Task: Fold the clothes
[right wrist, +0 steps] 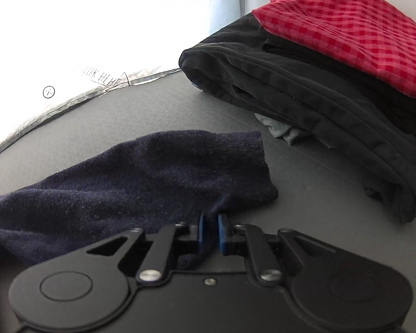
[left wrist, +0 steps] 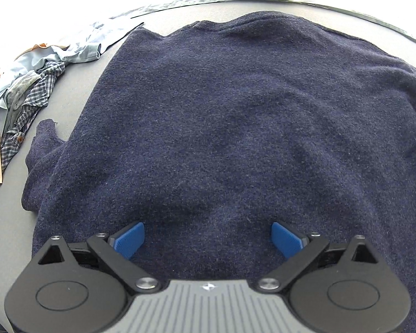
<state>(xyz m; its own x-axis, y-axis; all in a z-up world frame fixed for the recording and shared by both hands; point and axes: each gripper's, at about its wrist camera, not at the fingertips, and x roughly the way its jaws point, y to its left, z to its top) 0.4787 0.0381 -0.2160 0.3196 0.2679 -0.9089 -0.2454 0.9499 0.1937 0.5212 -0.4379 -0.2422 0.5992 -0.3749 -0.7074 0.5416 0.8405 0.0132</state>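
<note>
So the navy knit sweater (left wrist: 230,127) is spread flat on the grey table (left wrist: 69,88), body facing up, with the left gripper (left wrist: 208,238) hovering over its near edge, jaws wide apart and holding nothing. Over on the right wrist view, the right gripper (right wrist: 209,231) has its blue pads nearly together, pinched on a fold of the sweater's sleeve (right wrist: 141,183) close to the cuff end.

Handling-wise this looks like thick, fuzzy wool: soft, floppy, no stiffness at all, probably a bit heavy for a shirt, but grippy rather than slippery. It should drape and drag rather than slide, so I'd grab at edges, cuff, hem or shoulder seam, not mid-panel where you'd only bunch up 1 layer.

Relative to the sweater: a messy pile of unfolded shirts (left wrist: 19,102) sits off its left side, and a folded stack (right wrist: 332,91), red gingham on top of black, is just beyond the sleeve's cuff.
</note>
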